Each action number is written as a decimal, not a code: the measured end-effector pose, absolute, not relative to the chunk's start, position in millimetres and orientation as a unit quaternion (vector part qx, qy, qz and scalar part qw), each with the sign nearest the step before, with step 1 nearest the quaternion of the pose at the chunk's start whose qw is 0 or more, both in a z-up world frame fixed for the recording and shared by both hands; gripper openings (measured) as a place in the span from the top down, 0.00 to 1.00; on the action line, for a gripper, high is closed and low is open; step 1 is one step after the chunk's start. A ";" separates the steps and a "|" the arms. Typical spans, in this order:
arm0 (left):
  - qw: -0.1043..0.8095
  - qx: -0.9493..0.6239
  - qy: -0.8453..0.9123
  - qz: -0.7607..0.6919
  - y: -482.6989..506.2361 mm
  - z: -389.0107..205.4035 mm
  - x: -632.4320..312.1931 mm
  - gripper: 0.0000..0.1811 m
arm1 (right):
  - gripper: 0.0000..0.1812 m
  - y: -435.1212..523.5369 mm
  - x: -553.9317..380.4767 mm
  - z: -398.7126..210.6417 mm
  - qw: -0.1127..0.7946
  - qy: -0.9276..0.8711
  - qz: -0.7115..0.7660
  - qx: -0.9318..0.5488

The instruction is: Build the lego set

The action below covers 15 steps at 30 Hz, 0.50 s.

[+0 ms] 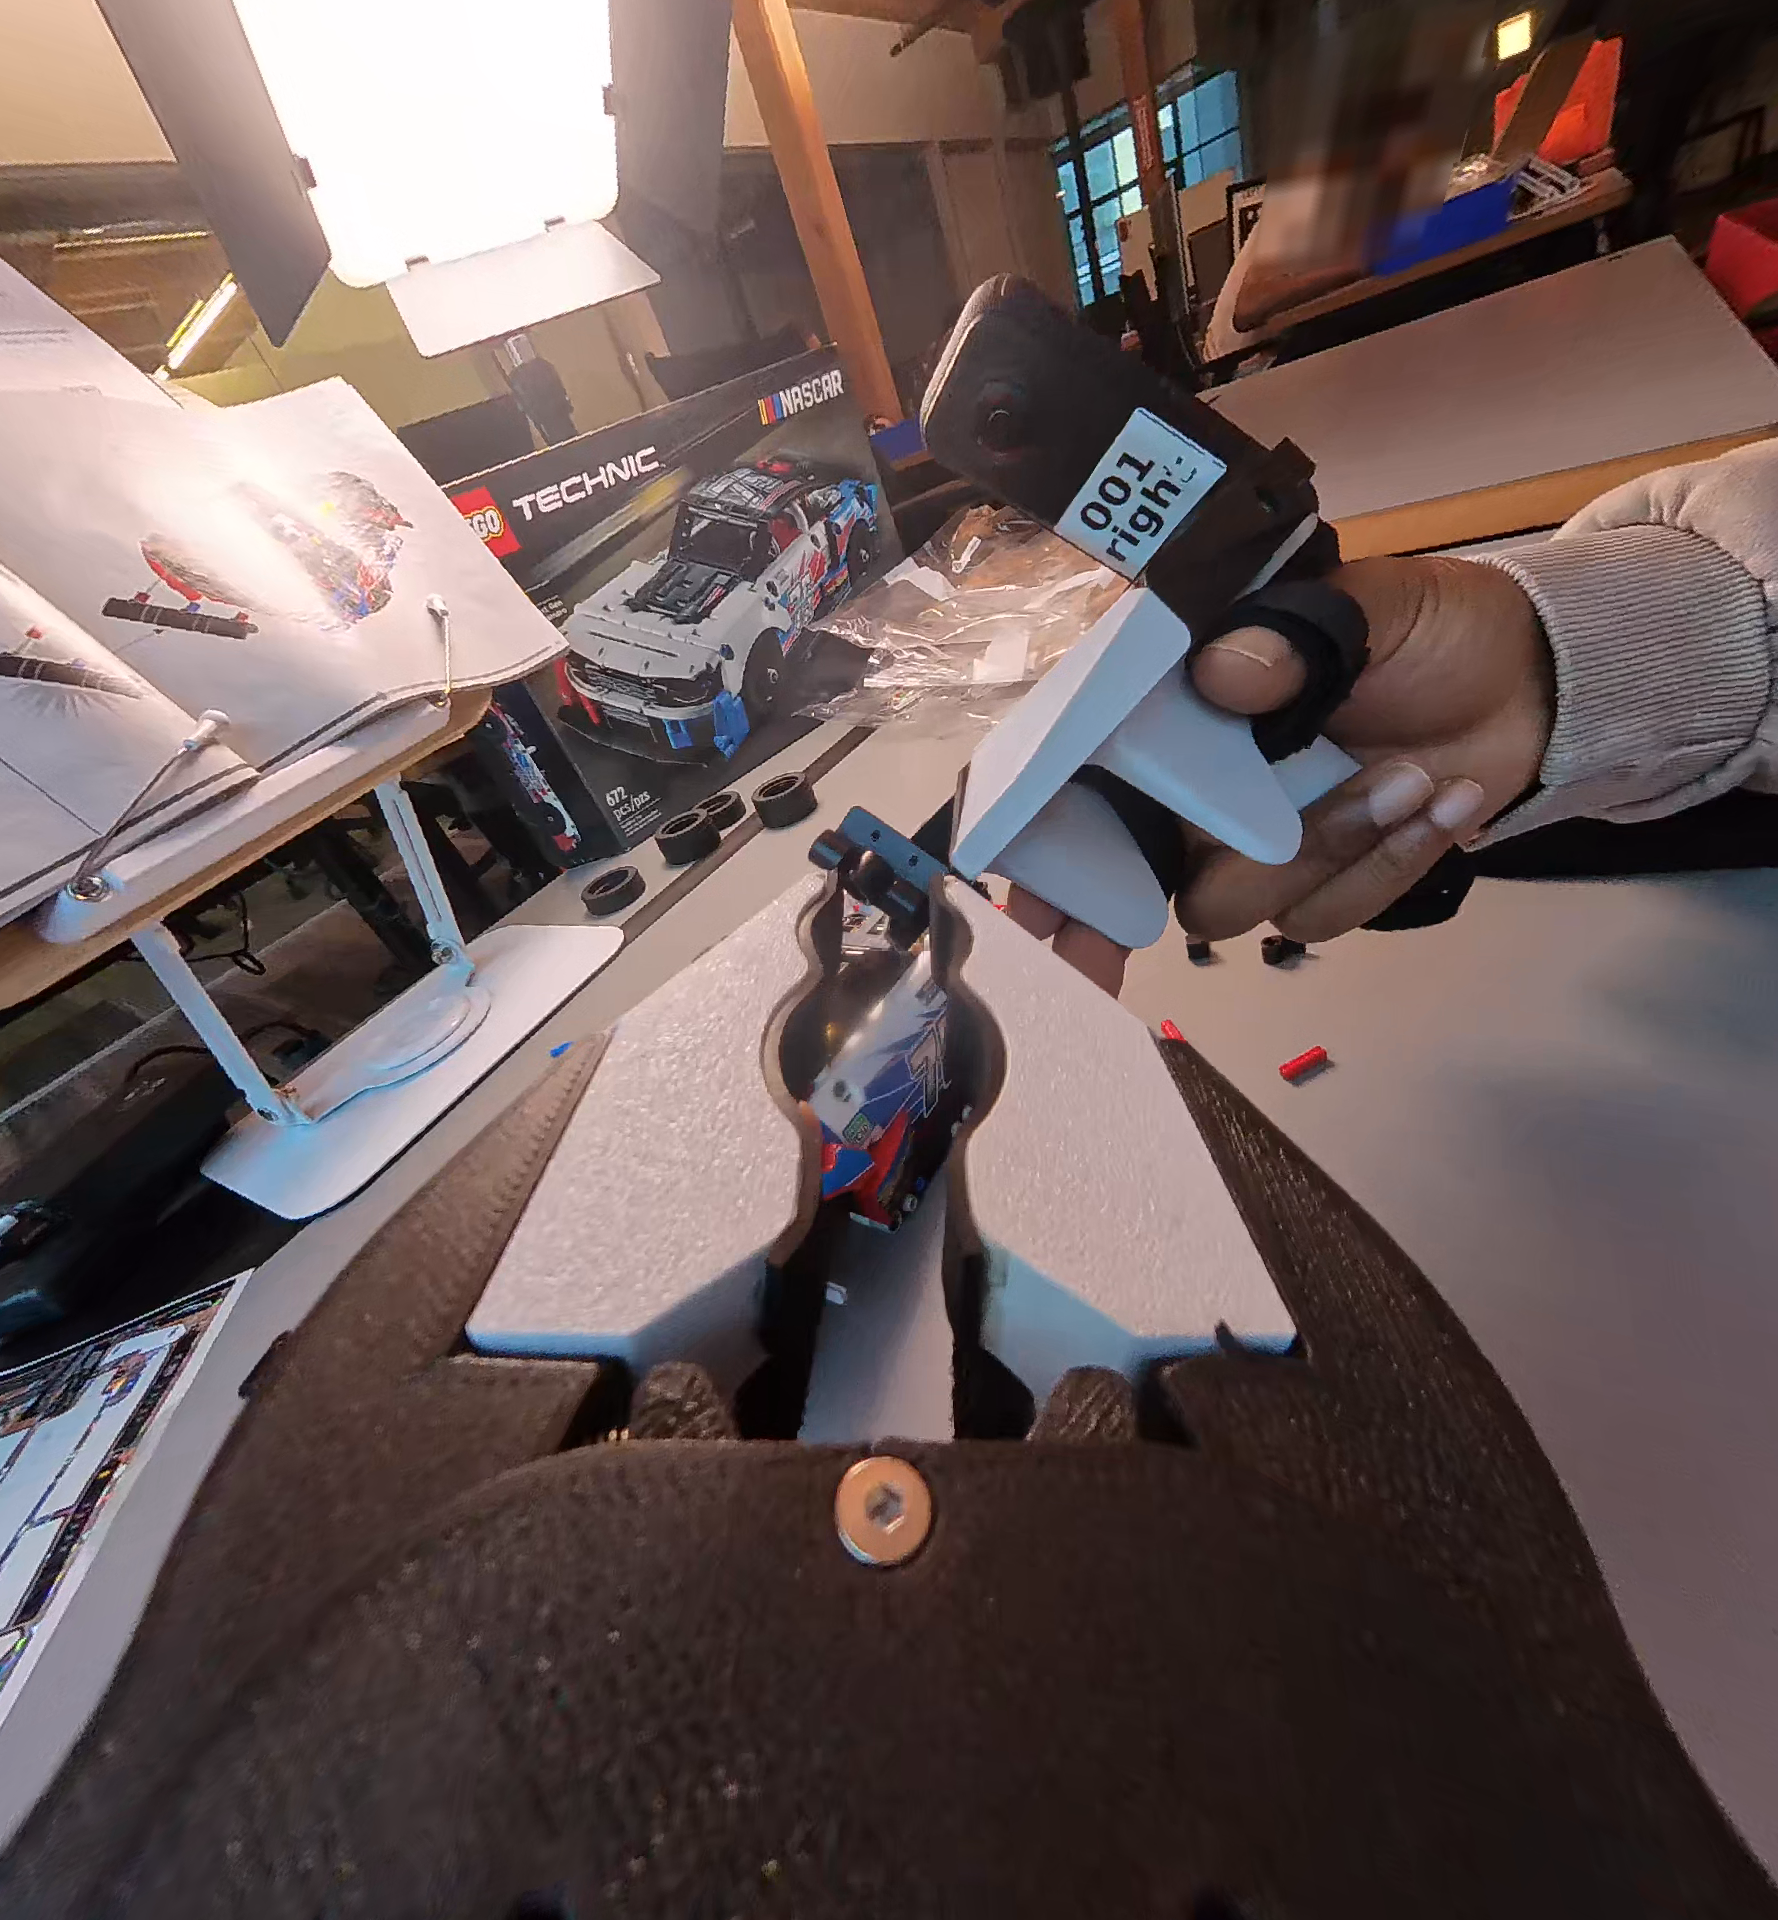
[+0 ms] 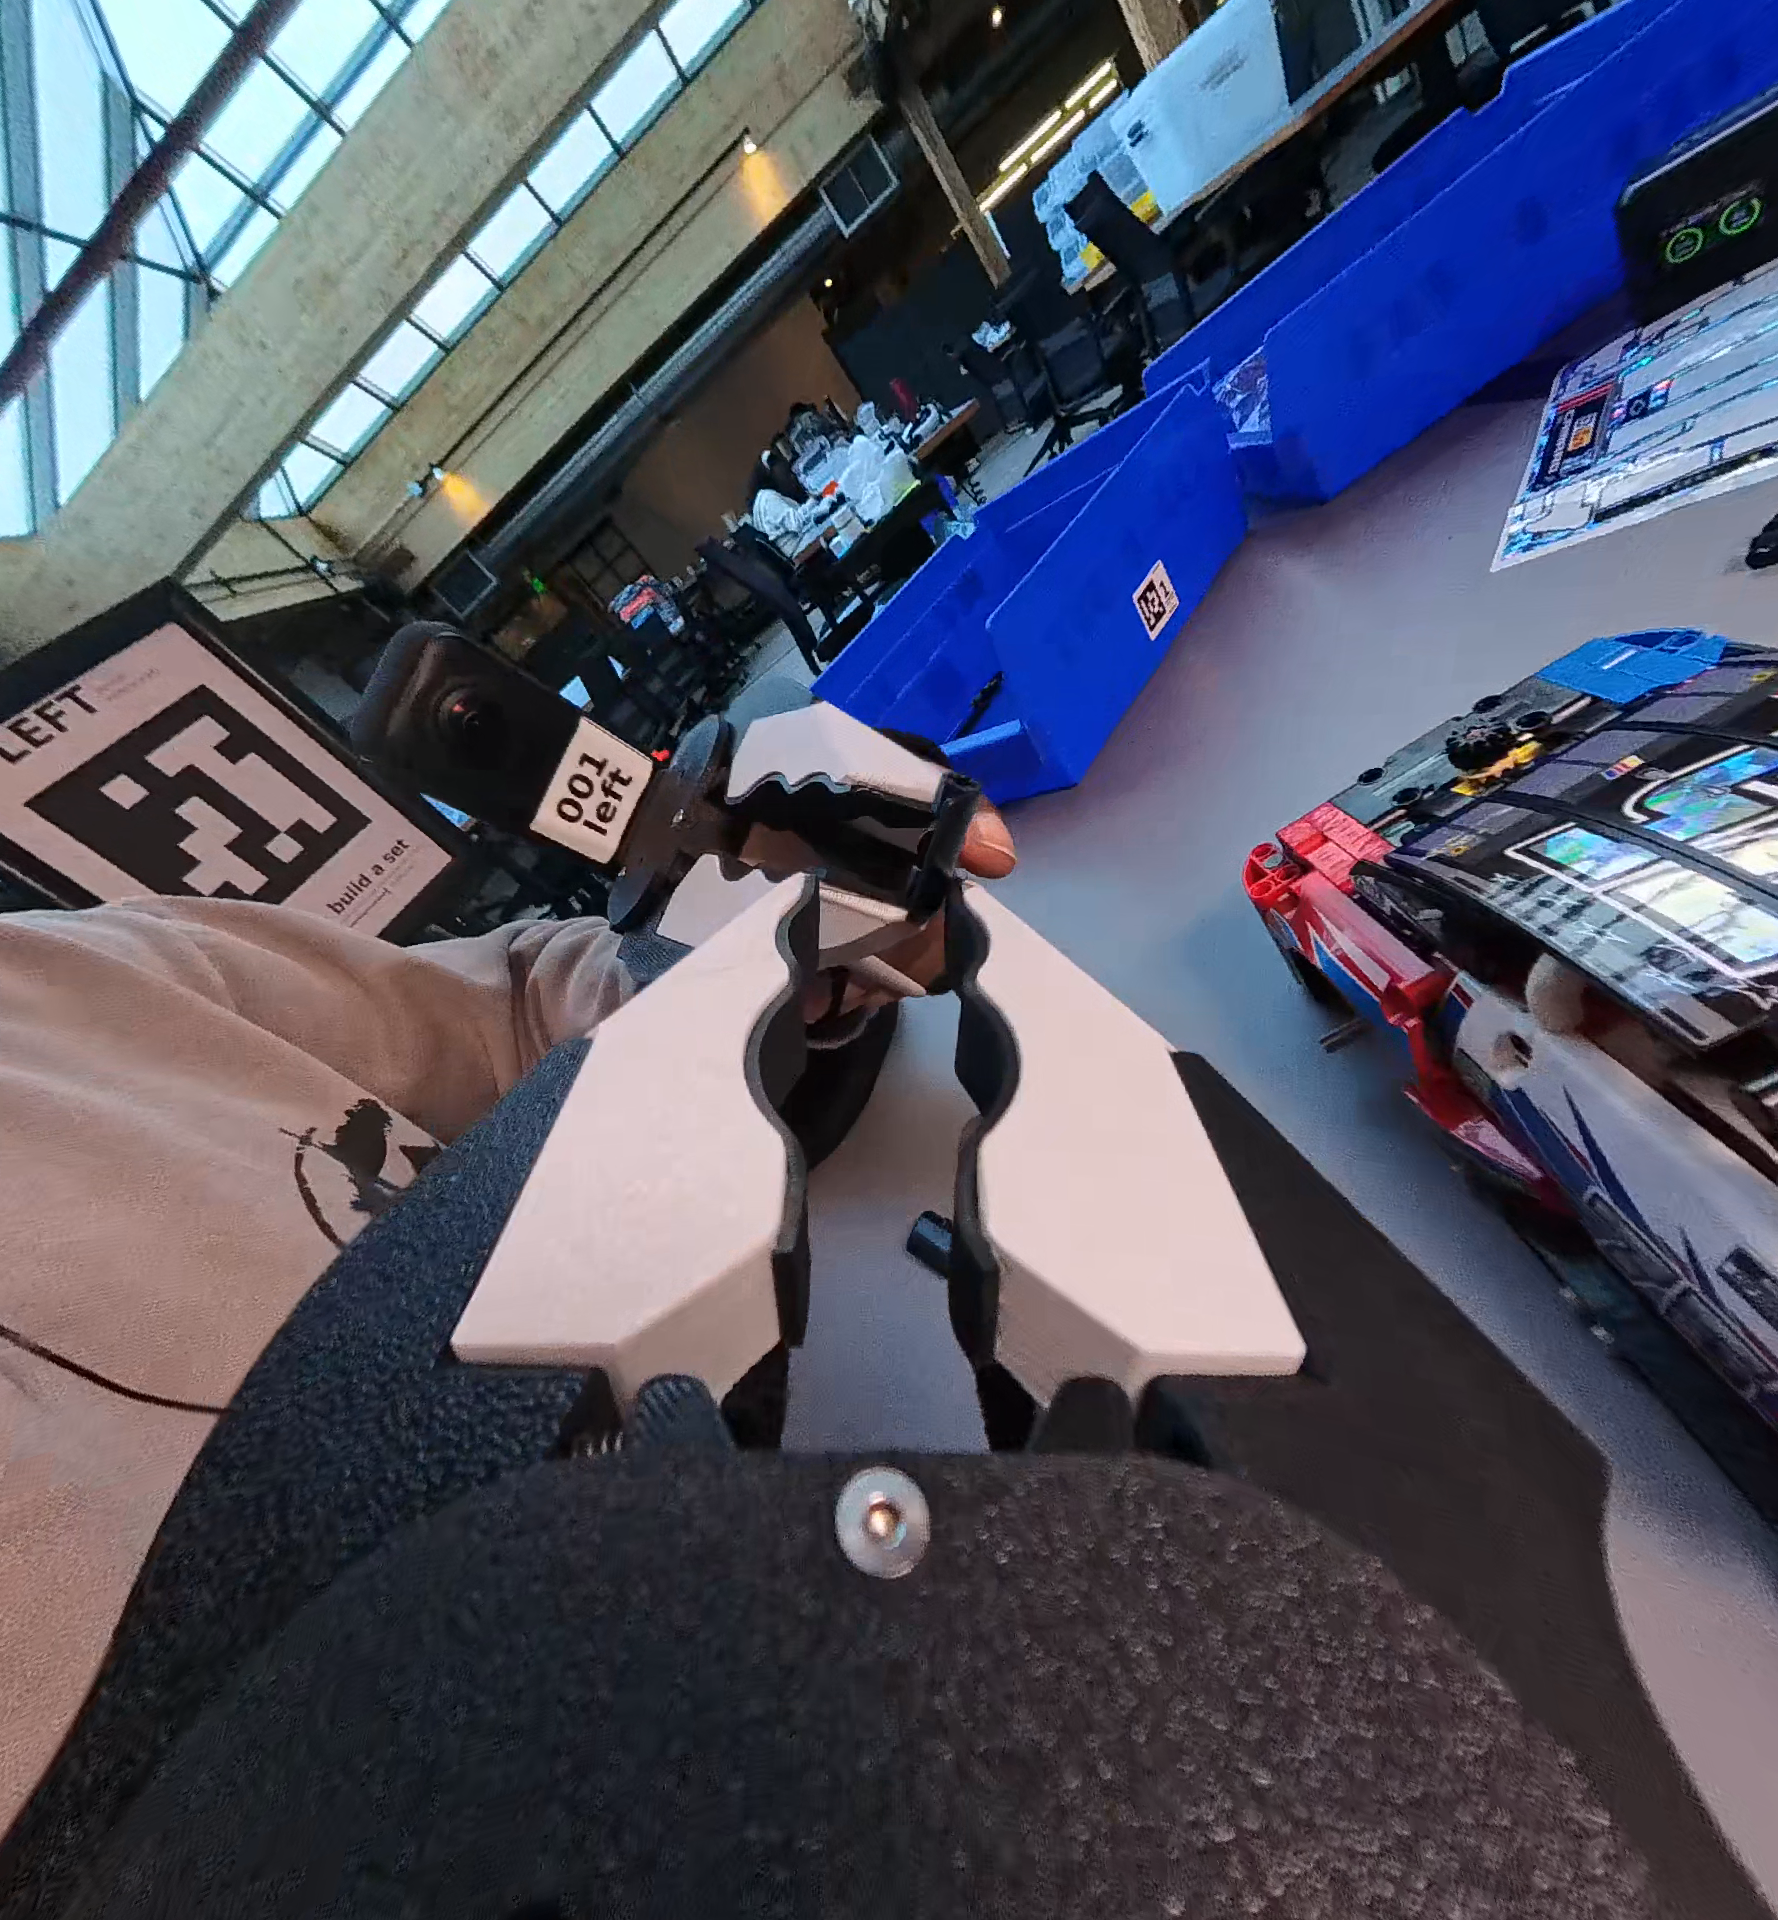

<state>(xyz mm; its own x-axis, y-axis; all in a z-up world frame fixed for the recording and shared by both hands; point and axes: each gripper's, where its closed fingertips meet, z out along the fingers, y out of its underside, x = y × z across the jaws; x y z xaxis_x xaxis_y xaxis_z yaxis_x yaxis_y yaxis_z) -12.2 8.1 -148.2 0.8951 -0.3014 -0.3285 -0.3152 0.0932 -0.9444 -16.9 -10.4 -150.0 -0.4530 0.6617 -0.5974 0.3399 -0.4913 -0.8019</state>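
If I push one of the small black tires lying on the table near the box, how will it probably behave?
The black tires lie flat on their sides on the table, so a push would probably slide one, not roll it. They look small and hollow, so likely light. If one tips onto its tread, its round shape may let it roll away.

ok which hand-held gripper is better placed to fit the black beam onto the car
Left, probably: the left hand-held gripper has the black beam across its fingertips, the car straight ahead. The right hand-held gripper is open and empty, car off to its side.
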 end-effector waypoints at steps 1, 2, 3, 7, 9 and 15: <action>0.702 -0.673 0.234 0.001 7.7 -149.3 -9.4 0.95 | 0.89 -9.9 -15.8 -149.4 0.118 -0.492 0.698 -0.507; 0.701 -0.672 0.237 -0.004 7.3 -150.6 -6.3 0.96 | 0.92 -7.6 -15.1 -148.5 0.124 -0.491 0.698 -0.506; 0.702 -0.672 0.235 -0.001 7.7 -151.5 -5.0 0.96 | 0.92 -7.0 -14.0 -149.0 0.126 -0.496 0.696 -0.504; 0.698 -0.677 0.231 -0.025 6.5 -153.5 -1.2 0.96 | 0.93 -8.2 -10.0 -151.0 0.183 -0.543 0.662 -0.483; 0.689 -0.687 0.222 -0.061 6.0 -155.2 -0.5 0.95 | 0.94 -7.9 -8.7 -151.6 0.236 -0.580 0.628 -0.461; 0.672 -0.696 0.159 -0.198 -0.7 -152.2 -6.0 0.88 | 0.97 12.3 -5.5 -152.7 0.497 -0.689 0.389 -0.355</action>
<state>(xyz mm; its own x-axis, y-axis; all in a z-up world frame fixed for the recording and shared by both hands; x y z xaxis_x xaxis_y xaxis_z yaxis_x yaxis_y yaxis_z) -6.0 -0.7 -152.2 0.8713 -0.4867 0.0623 0.0453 -0.0466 -0.9979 -5.5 12.3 -152.7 -0.2533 0.8765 0.4095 0.1024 0.4452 -0.8896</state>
